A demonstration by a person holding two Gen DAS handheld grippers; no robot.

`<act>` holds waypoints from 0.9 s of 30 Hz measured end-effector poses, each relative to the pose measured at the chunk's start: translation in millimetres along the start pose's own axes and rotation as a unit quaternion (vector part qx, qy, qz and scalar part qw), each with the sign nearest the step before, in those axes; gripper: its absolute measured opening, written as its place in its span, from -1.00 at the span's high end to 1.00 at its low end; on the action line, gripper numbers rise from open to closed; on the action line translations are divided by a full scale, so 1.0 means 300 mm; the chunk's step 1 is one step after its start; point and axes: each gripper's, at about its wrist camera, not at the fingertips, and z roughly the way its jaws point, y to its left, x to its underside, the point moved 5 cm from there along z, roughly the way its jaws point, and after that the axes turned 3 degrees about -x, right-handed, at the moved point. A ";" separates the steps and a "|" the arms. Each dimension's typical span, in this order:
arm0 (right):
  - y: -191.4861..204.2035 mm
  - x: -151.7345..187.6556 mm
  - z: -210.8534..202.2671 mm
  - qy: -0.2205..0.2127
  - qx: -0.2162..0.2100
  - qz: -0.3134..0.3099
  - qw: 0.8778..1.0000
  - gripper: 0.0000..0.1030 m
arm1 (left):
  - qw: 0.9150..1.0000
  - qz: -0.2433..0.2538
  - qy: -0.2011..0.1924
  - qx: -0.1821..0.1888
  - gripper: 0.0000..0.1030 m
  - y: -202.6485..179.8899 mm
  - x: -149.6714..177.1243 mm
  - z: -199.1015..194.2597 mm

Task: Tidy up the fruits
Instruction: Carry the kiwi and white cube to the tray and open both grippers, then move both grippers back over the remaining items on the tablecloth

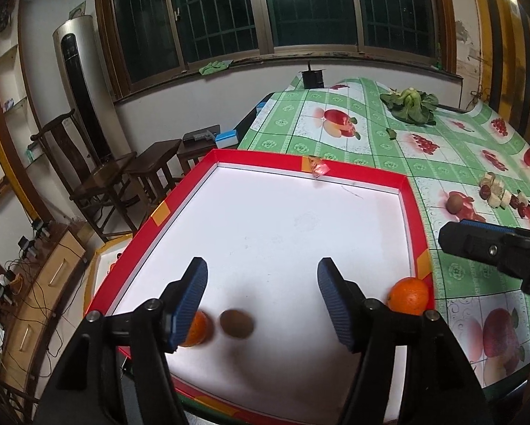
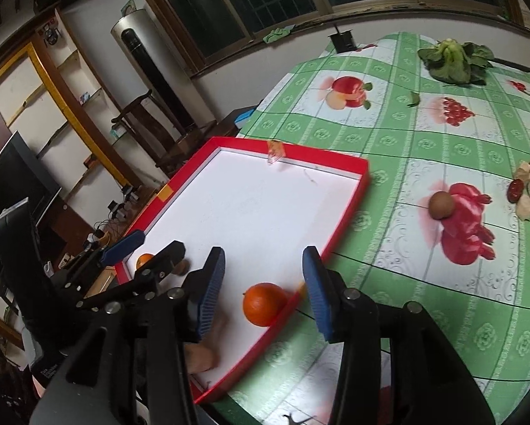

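Note:
A red-rimmed white tray (image 1: 411, 212) lies on the green tablecloth. Inside it, a blurred kiwi (image 1: 236, 323) lies loose between and below the fingers of my open left gripper (image 1: 263, 272). An orange (image 1: 197, 329) sits partly behind its left finger. A second orange (image 2: 265, 304) rests against the tray's right rim, under my open right gripper (image 2: 265, 258), whose pads do not touch it. In the right wrist view the left gripper (image 2: 160, 242) hovers over the tray's near left corner. Another kiwi (image 2: 441, 205) lies on the cloth to the right of the tray.
A leafy green vegetable (image 1: 410, 106) lies far back on the table, beside a black box (image 1: 312, 78). Red dates and pale cut pieces (image 2: 528, 191) sit at the right. Wooden chairs (image 1: 98, 177) stand beyond the table's left edge.

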 end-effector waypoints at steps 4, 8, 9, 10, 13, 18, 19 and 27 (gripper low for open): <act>-0.045 -0.009 -0.046 -0.012 0.006 0.012 1.000 0.08 | 1.000 0.009 -0.008 0.000 -0.37 -0.029 -0.018 -0.026; -0.081 -0.016 -0.099 -0.026 0.011 0.020 0.999 0.08 | 1.000 0.018 -0.017 0.002 -0.42 -0.060 -0.032 -0.054; -0.089 -0.018 -0.111 -0.029 0.013 0.022 0.999 0.08 | 1.000 0.023 -0.020 0.002 -0.42 -0.071 -0.037 -0.063; -0.098 -0.019 -0.126 -0.033 0.016 0.023 0.999 0.07 | 0.999 0.025 -0.022 0.002 -0.43 -0.079 -0.039 -0.068; -0.134 -0.025 -0.166 -0.044 0.021 0.031 0.998 0.06 | 0.999 0.035 -0.026 0.005 -0.43 -0.109 -0.048 -0.086; -0.197 -0.032 -0.233 -0.061 0.033 0.045 0.997 0.06 | 0.998 0.051 -0.033 0.013 -0.44 -0.168 -0.066 -0.113; -0.213 -0.033 -0.253 -0.066 0.035 0.048 0.996 0.06 | 0.998 0.053 -0.034 0.015 -0.44 -0.181 -0.067 -0.117; -0.358 -0.019 -0.389 -0.093 0.070 0.078 0.990 0.06 | 0.994 0.093 -0.039 0.042 -0.49 -0.342 -0.086 -0.133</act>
